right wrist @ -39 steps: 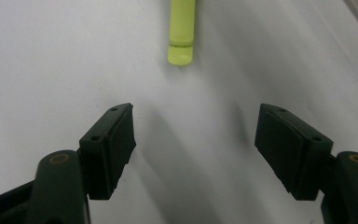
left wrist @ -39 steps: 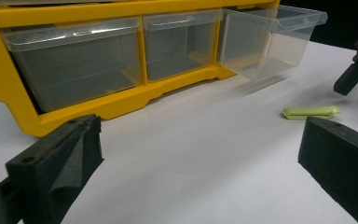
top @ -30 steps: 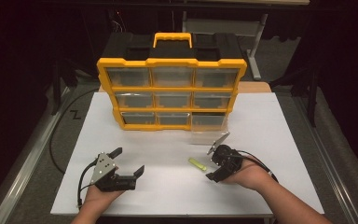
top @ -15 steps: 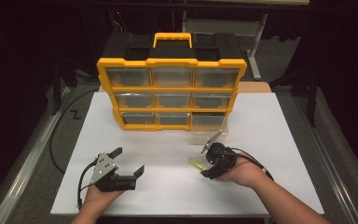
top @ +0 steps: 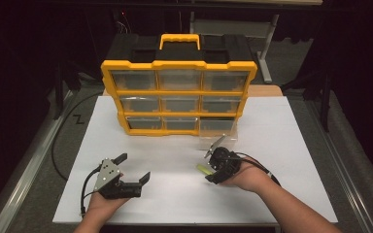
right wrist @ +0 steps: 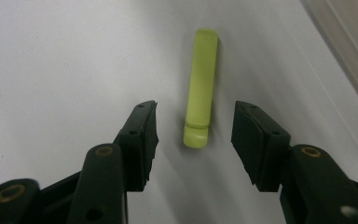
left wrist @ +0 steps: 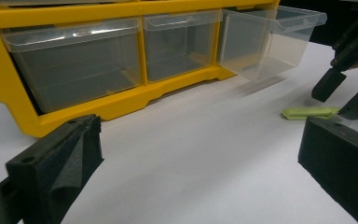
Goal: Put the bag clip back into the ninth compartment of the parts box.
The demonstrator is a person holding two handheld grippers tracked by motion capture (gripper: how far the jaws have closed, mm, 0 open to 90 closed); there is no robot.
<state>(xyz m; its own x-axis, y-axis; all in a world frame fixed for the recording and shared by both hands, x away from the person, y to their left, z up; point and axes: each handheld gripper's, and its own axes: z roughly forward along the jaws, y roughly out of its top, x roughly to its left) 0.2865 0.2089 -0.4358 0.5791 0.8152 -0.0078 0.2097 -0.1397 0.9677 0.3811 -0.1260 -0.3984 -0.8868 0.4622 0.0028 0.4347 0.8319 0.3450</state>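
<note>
A small lime-green flat piece (top: 202,169) lies on the white tabletop (top: 281,145). My right gripper (top: 207,174) points down at it. In the right gripper view the jaws (right wrist: 198,135) straddle the near end of the green piece (right wrist: 200,88) with a gap on each side. They have just been closing and touch nothing. My left gripper (top: 135,167) rests open and empty at the front left. Its view shows the green piece (left wrist: 310,113) and the right gripper (left wrist: 345,95) beyond its own wide jaws (left wrist: 196,172).
A yellow drawer organizer (top: 179,104) with clear drawers stands at the back of the table. Its bottom right drawer (top: 217,127) is pulled out and looks empty in the left gripper view (left wrist: 268,39). A black cable (top: 58,145) runs along the left edge.
My right gripper has shifted a little to the left over the green piece and its jaws have narrowed. The left gripper and the green piece have stayed put.
</note>
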